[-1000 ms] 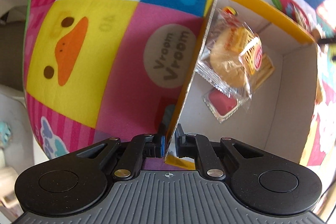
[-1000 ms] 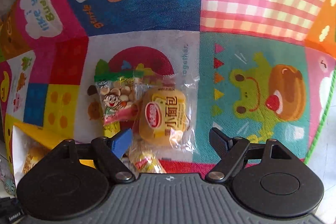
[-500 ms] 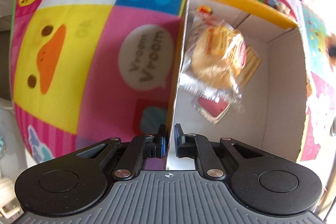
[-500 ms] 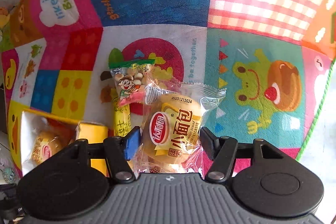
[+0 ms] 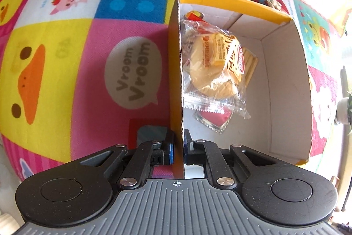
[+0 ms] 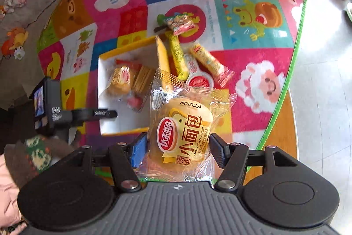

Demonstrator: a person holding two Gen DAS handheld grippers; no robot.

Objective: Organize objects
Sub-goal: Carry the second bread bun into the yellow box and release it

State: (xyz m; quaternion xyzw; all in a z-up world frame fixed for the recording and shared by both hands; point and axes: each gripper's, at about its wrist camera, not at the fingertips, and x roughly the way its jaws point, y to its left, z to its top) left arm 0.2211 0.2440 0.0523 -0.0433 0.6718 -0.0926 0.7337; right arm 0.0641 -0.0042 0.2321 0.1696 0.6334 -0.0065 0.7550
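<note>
Right gripper [image 6: 178, 150] pinches the bread packet [image 6: 183, 136], held above the mat [image 6: 253, 32], long axis toward 12 o'clock. Left gripper [image 5: 177, 150] clamps the box [image 5: 176, 80] wall; the box's contents are probably snacks.

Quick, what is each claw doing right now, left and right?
Left claw: closed on the box wall.
Right claw: closed on a bread packet, held above the mat.

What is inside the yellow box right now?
Inside the yellow box: a wrapped mini bread, a cracker pack partly under it, and a small red packet. A red-yellow wrapper corner shows at the far end. Anything beneath the bread is covered.
</note>
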